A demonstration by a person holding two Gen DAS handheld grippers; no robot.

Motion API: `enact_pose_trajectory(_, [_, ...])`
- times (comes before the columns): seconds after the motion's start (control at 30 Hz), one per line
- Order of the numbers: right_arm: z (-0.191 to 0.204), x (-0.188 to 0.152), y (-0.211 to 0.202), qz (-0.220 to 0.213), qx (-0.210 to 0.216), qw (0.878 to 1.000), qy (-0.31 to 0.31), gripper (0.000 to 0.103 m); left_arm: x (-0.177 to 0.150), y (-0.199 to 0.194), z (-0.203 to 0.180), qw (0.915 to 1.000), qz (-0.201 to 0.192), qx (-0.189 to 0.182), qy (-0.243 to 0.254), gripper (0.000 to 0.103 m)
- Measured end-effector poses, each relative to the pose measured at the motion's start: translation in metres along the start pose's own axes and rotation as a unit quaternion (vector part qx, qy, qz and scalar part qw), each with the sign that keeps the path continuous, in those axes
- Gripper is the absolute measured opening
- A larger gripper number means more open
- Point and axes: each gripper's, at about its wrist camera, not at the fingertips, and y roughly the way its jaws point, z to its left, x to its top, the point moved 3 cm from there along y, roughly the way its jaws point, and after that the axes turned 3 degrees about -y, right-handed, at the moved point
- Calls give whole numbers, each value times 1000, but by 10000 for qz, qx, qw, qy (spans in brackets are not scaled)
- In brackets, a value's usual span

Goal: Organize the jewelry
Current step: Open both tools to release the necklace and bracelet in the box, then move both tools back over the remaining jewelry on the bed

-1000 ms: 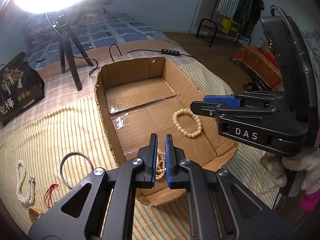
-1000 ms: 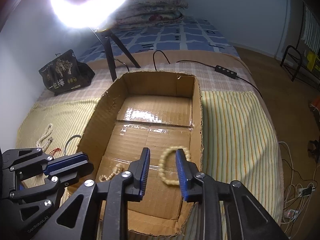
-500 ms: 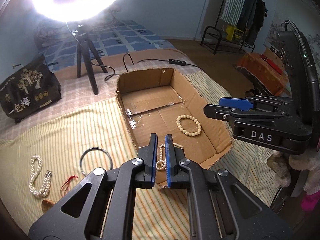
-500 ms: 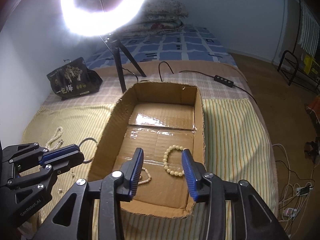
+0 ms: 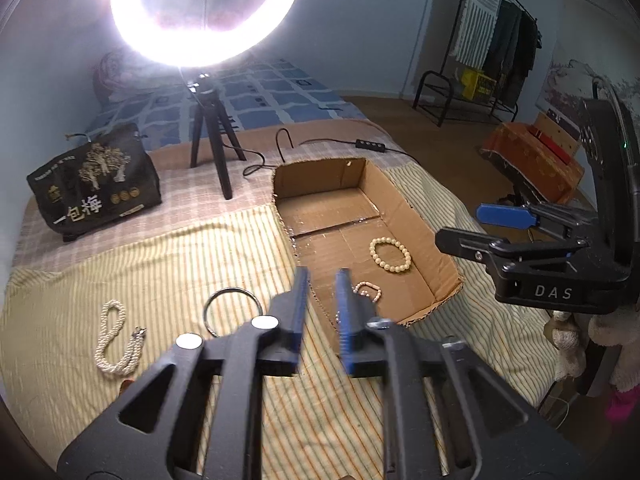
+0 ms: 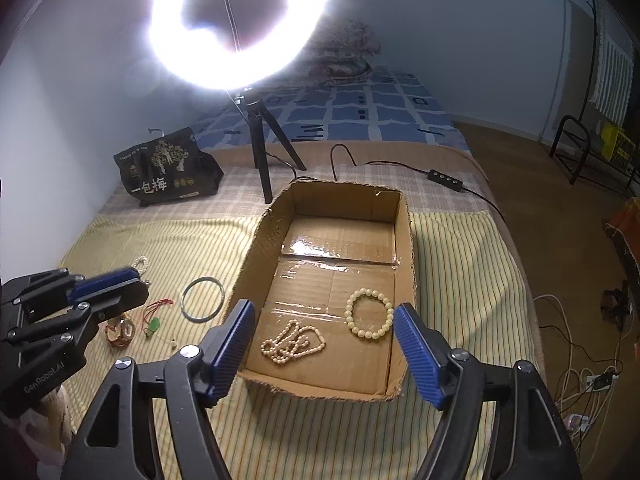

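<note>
Cardboard box sits open-topped on a striped yellow cloth spread over a bed. Two pieces lie on the box floor near its near end: a round bead bracelet toward the right wall, and a small bead necklace in a loose heap to its left, the two apart.

Right gripper hangs above the near edge of the box, jaws spread wide and just been opening; nothing between them, bracelet and necklace lying free below. Left gripper hangs over the cloth at the box's near left corner, jaws parted by a narrow gap, just been opening, nothing pinched; the small necklace shows just past its right finger, inside the box.

Still out on the cloth, left of the box: a thin metal bangle nearest the box wall, a long pearl necklace farther left, a red cord with a green charm, and a small amber-coloured piece, partly hidden behind the left gripper in the right wrist view.

Far side: ring light on a black tripod, a black printed bag to its left, a black cable with an inline switch to the right.
</note>
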Motion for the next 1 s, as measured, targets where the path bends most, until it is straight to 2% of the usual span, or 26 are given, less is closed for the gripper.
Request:
enact_pose_trajectory(0.2, [7, -3, -16, -103, 4, 9999, 31, 82, -1, -26, 4, 9998, -182, 68, 27, 27])
enact_pose_trajectory(0.3, [11, -5, -26, -186, -15, 9998, 50, 86, -4, -40, 6, 9994, -336, 97, 60, 46])
enact_pose_trajectory(0.4, [13, -6, -35, -254, -38, 9996, 114, 87, -6, -55, 6, 9987, -480, 145, 122, 50])
enact_pose_trajectory(0.47, [14, -7, -40, -305, -67, 9994, 169, 87, -8, -65, 5, 9981, -554, 191, 191, 56])
enact_pose_trajectory(0.53, [14, -9, -46, -365, -99, 9990, 242, 88, -11, -74, 5, 9971, -675, 249, 245, 70])
enact_pose_trajectory(0.77, [22, -14, -61, -589, -99, 9978, 299, 88, -20, -104, 11, 9942, -947, 401, 303, 78])
enact_pose_trajectory(0.87, [28, -16, -65, -685, -142, 9974, 187, 99, -24, -113, 16, 9933, -1003, 474, 309, 78])
enact_pose_trajectory(1.0, [38, -20, -69, -771, -53, 9969, 121, 99, -32, -120, 26, 9926, -1019, 589, 299, 79])
